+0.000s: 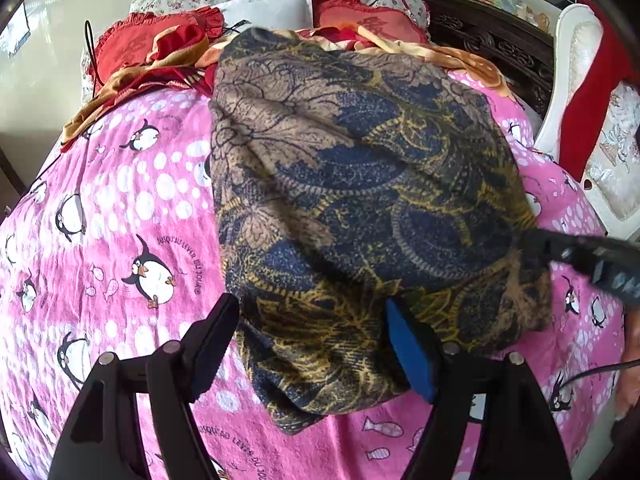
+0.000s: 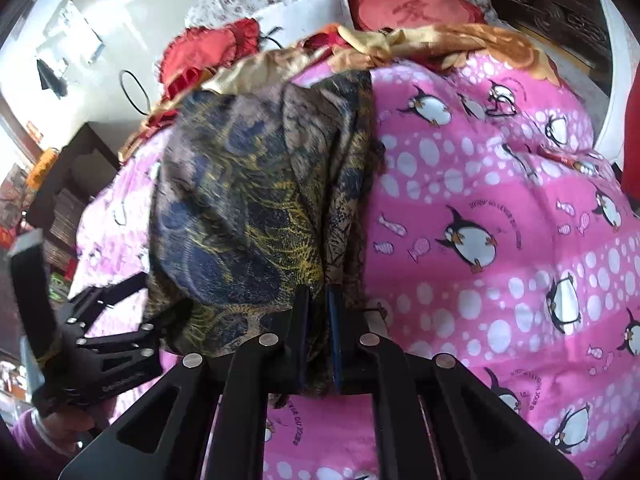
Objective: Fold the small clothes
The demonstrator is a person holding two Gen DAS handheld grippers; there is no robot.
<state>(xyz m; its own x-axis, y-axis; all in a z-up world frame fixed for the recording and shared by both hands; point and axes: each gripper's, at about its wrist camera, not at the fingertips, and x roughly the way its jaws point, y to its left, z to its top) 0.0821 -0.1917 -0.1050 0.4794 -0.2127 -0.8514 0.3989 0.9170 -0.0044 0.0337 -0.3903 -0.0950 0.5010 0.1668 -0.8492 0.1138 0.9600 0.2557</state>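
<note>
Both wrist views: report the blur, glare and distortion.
Left wrist view: strong fisheye bulge, dark corners; the patterned garment is fairly sharp, the right hand-held gripper is smeared. Right wrist view: the same bulge, washed-out wall, soft garment.

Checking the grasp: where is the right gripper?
The right gripper is shut on the patterned garment's right edge, above the pink penguin sheet.

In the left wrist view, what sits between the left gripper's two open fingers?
The near edge of the dark blue, gold and brown patterned cloth fills that gap in the left gripper, lying on the pink penguin-print bedsheet. The jaws stand wide apart, not clamped.
</note>
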